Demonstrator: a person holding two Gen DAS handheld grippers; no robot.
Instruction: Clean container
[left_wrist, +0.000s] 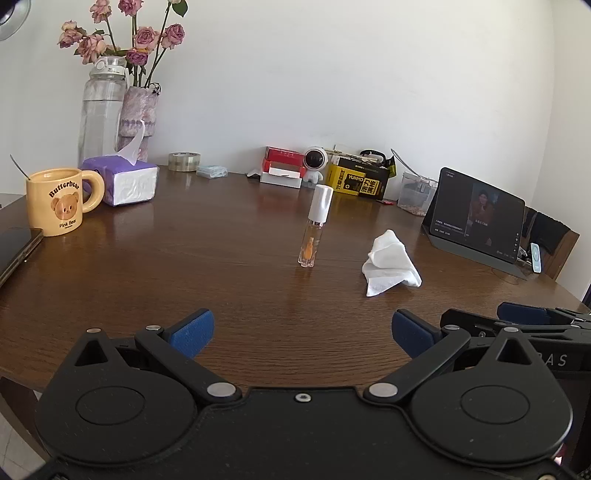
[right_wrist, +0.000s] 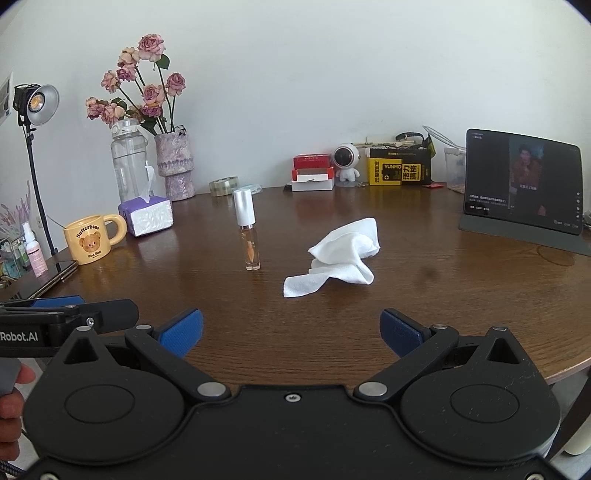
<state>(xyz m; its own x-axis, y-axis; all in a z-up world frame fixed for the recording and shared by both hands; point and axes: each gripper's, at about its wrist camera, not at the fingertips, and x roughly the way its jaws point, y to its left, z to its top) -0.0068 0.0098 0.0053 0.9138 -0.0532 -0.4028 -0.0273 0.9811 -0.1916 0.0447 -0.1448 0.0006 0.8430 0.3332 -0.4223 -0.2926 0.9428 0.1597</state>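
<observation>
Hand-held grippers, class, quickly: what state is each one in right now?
Left hand-held gripper: open, holding nothing.
Right hand-held gripper: open, holding nothing.

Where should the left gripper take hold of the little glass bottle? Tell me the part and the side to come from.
Grip the clear glass body of the small bottle, just below its white cap. It stands upright, tall and narrow, so it probably tips easily: bring the open left gripper in level from the near side, one finger either side. The white cloth lies apart to its right, clear of that approach.
</observation>
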